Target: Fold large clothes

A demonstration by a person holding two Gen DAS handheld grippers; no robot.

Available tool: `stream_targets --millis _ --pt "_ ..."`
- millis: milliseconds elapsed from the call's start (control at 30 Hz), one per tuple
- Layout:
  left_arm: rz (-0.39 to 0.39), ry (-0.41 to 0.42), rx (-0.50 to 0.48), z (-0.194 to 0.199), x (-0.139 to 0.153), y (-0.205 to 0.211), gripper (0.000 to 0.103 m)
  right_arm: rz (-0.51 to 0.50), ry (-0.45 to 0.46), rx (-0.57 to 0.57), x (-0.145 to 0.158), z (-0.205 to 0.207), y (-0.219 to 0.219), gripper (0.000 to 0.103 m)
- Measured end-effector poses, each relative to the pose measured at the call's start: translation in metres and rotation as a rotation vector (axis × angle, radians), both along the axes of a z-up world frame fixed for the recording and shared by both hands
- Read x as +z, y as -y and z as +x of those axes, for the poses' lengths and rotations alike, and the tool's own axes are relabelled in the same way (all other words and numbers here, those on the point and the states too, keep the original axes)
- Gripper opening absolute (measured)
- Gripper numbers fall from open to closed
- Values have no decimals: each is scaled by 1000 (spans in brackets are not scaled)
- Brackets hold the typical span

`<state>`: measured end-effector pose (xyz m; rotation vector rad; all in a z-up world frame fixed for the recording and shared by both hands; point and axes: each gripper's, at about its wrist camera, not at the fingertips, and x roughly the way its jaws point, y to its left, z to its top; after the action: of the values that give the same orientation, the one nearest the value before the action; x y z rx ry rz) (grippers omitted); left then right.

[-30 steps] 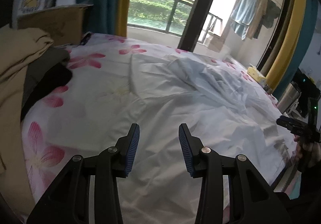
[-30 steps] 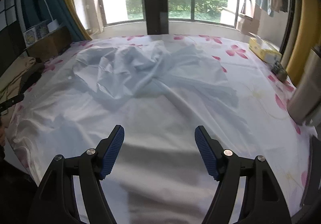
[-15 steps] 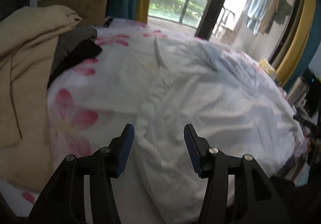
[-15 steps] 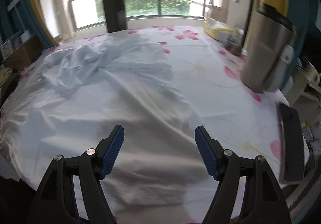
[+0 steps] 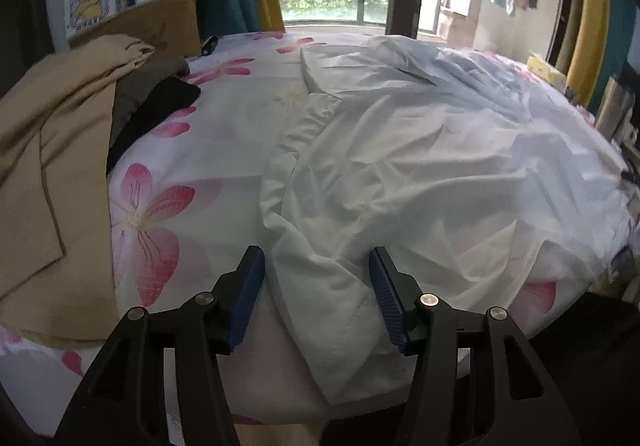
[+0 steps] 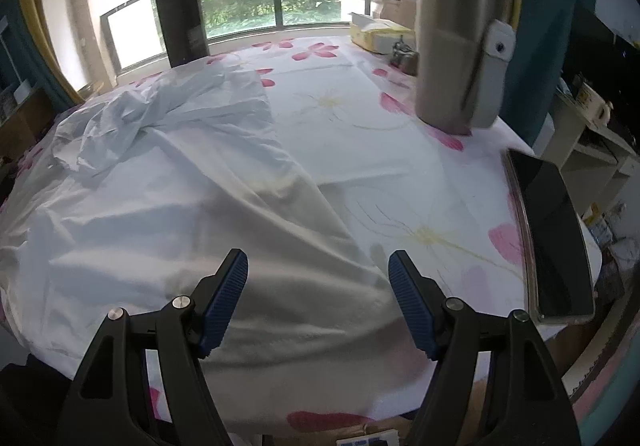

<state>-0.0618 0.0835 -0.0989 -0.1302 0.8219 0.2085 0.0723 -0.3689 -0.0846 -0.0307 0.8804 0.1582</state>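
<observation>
Two claws hang above a surface covered with a white cloth printed with pink flowers (image 5: 152,214), and on this cloth lies a large white garment (image 5: 420,182), spread out but wrinkled.

The left claw (image 5: 316,298) points down at the near left corner of the garment. Its jaws are opening, and the folded hem of the garment lies between them, but the blue pads (image 5: 248,298) do not press on it. To the left of the garment there is a pile of other clothes: a beige one (image 5: 52,150), and a grey and a black one under it.

The right claw (image 6: 318,300) is spread wide over the near right edge of the same garment (image 6: 180,214). The fabric is below the jaws and nothing is pinched. The far part of the garment is bunched into a crumpled heap near the window. On the right side of the surface stands a steel tumbler (image 6: 456,50), well apart from the garment, and a dark tablet (image 6: 552,238) lies at the right edge.
</observation>
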Motion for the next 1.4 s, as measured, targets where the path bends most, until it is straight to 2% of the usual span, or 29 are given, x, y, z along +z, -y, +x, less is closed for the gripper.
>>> stream_targets --millis 167,333,400,467,500,533,567,600,633,700,833,1000,1400 --pt "-10 0 3 0 0 -2 57 -28 14 -19 -3 -1 5 73" --pt "40 19 7 -4 -3 7 57 -54 17 -16 -9 0 12 73" --pt "34 21 19 -4 -3 7 57 -58 26 -9 -9 -3 10 71" --pt "36 25 23 -4 -2 7 45 -44 31 18 -8 -6 7 54" --pt "35 30 28 -4 -1 7 32 -40 33 34 -8 -7 4 47" --pt "38 35 38 -4 -1 7 26 -29 35 54 -7 -9 1 33" --pt "38 42 39 -4 -1 7 22 -11 32 80 -7 -10 -3 14" --pt "39 47 35 -4 -1 7 13 5 26 110 -7 -11 -7 7" --pt "35 53 28 -3 -1 9 6 -5 27 117 -7 -12 -11 7" --pt "32 55 26 -2 -1 10 5 -5 26 121 -7 -12 -13 7" --pt "10 68 21 -1 4 7 4 20 20 126 -6 -11 -15 7" --pt "27 101 24 -2 17 4 4 28 43 136 2 -10 -23 6" --pt "2 167 18 8 48 -4 4 35 161 162 47 2 -37 6"
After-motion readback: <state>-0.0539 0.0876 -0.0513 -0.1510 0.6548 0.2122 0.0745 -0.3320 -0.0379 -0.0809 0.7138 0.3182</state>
